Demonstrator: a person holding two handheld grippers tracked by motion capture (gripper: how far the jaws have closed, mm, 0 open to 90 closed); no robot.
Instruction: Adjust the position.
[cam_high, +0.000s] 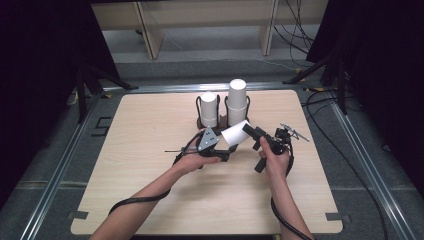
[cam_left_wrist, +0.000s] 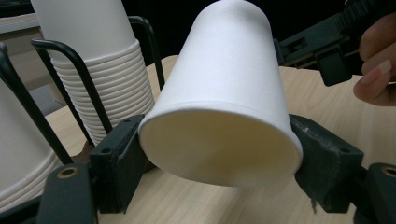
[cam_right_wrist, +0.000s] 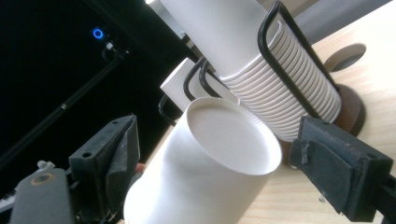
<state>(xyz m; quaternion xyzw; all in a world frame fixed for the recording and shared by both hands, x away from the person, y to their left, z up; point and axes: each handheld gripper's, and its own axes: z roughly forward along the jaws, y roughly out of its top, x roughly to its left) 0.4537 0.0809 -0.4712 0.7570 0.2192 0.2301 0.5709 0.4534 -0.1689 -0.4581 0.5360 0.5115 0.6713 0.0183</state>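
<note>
Forearms enter the high view from its bottom edge, each hand carrying a tool, and the two meet over the middle of the worktop. Between them lies a single white paper cup, tipped on its side above the wood, just in front of the cup holder.

On the left tool, the black pads are clamped against the cup's wide rim end, one on each side; the left gripper view shows the rim squeezed between them, though the lower edges of both jaws run out of frame. With the right tool, the jaws stand apart around the cup's closed bottom end, gaps visible on both sides, no pad pressing; a fingertip peeks from behind the left jaw, mostly hidden.

Beyond the cup, two stacks of white cups sit in a black wire holder: a taller stack and a shorter stack. The holder's brown base is largely covered by the cups and tools. In both gripper views the stacks are cut off at the top, so their full height cannot be made out.
</note>
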